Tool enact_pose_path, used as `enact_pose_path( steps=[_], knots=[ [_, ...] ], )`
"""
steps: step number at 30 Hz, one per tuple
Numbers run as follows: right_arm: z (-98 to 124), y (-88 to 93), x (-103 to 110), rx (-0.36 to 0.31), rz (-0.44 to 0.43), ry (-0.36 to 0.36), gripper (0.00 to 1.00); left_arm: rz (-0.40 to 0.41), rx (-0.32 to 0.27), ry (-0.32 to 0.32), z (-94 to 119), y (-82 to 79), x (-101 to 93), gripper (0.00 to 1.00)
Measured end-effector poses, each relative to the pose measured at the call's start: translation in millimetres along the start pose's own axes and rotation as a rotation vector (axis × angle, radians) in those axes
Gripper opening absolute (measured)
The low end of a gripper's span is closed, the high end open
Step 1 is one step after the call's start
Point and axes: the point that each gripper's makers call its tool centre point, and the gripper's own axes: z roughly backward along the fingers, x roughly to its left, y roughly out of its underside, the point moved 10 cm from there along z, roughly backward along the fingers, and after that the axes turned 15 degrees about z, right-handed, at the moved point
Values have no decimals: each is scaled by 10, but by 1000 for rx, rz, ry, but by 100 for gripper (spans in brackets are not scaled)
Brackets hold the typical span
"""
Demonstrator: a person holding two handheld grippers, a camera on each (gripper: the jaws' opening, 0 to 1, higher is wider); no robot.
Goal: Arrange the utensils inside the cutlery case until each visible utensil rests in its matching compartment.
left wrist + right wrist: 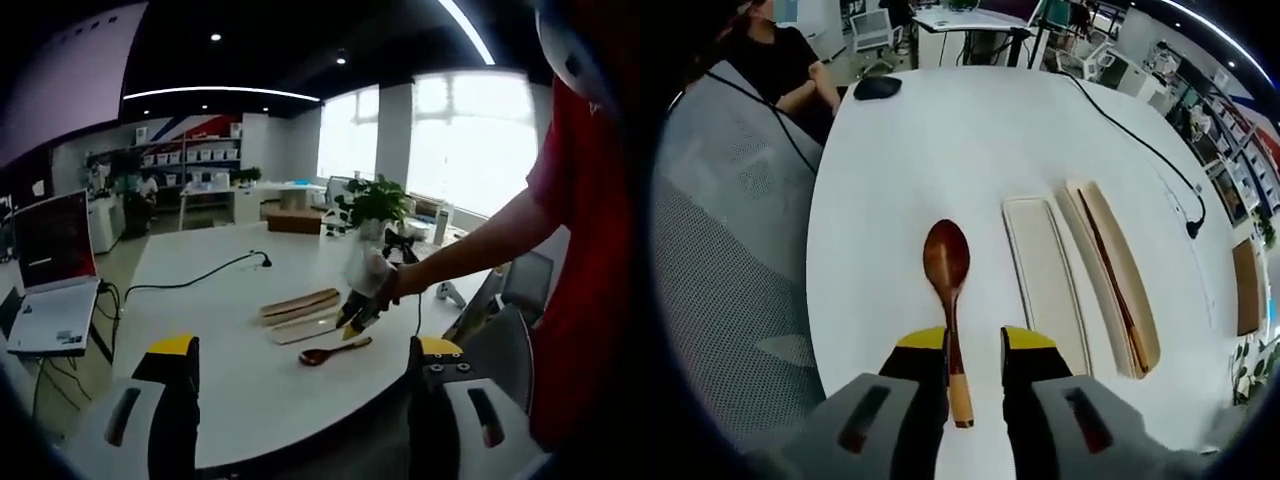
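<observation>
The wooden spoon [948, 290] is lying flat on the white bench [940, 150], just beside the cutlery case [1040, 270], bowl pointing away. The right hand-held gripper [974, 352] is sitting over the spoon's handle with its jaws apart, handle running between them, not clamped. Inside the case, the far compartment is holding dark chopsticks [1110, 270]. The left hand-held gripper [300, 365] is hanging back from the case [300, 305], jaws wide open and gripping nothing.
</observation>
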Motion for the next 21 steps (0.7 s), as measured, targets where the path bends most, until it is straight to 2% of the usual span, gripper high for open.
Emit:
enact_pose_path(
  steps=[21],
  knots=[
    [-184,-22,65,18,-3,-42,16,15,11,-17,-14,38,97,88]
  ],
)
